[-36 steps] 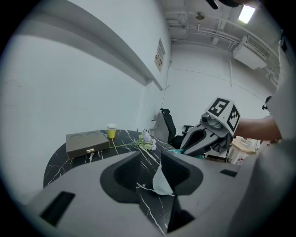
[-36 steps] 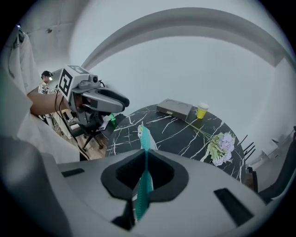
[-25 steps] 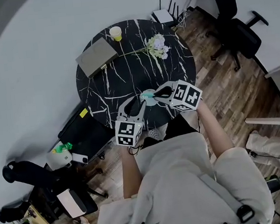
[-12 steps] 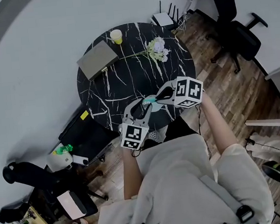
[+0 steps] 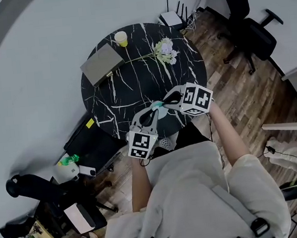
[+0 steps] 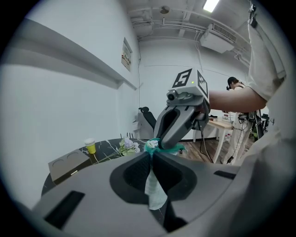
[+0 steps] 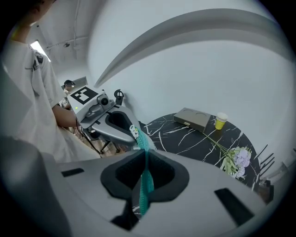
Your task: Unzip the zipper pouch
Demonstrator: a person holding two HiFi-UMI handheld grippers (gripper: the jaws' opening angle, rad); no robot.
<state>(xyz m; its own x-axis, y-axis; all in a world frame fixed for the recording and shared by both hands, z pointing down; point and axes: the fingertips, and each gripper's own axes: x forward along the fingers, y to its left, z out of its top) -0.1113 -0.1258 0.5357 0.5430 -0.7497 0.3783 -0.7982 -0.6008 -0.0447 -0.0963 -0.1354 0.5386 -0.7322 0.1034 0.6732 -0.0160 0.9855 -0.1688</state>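
From the head: teal pouch (image 5: 158, 105) up over the near edge of the bench (image 5: 133, 75), caught between left claw (image 5: 154, 110) and right claw (image 5: 164, 104), tips almost meeting.

From the left claw: closing, already pressed onto pale pouch fabric hanging between the pads.

From the right claw: pressed together, pinching a teal strip of the pouch, above the bench's near edge.

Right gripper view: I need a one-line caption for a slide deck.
Right gripper clamped on the teal zipper pouch above the marble table; left gripper closing on its other end.
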